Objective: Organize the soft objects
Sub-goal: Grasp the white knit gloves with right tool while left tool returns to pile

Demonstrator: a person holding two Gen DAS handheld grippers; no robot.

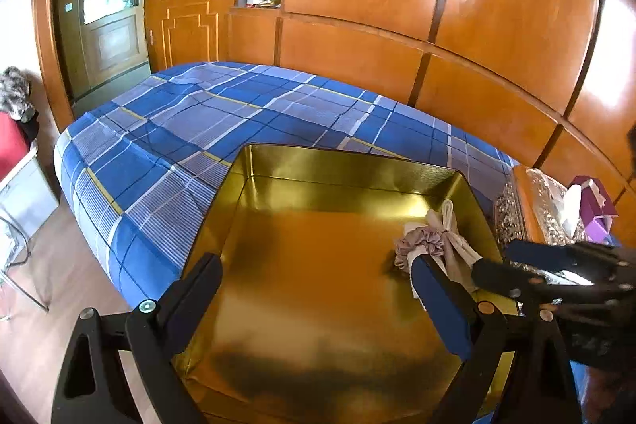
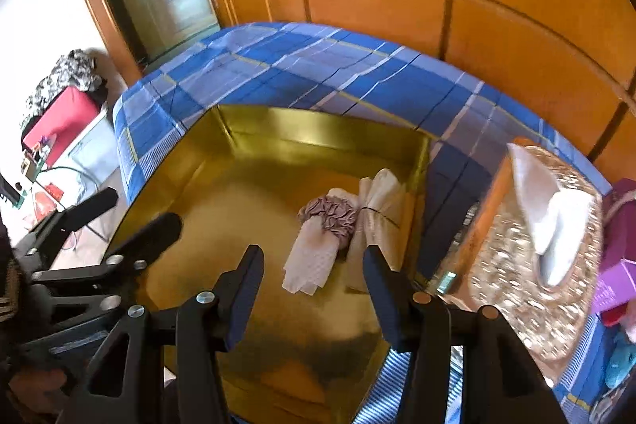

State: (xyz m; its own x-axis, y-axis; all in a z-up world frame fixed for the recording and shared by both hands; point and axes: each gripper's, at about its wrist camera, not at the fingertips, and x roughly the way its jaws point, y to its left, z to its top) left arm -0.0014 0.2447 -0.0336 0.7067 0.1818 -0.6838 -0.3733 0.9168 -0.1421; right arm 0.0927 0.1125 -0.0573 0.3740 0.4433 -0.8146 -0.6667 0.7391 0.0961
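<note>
Gold tin on the plaid bed holds a scrunchie-bound white cloth roll beside a tied cream bundle, both the right gripper and left gripper spread, empty

Tin: on the bed, near edge. In its far right corner: scrunchie around a cloth roll; tied cloth bundle just right of it, touching. Right of the tin, on the bed: tissue box. Behind the bed: panelled wall. Door at far left.
</note>
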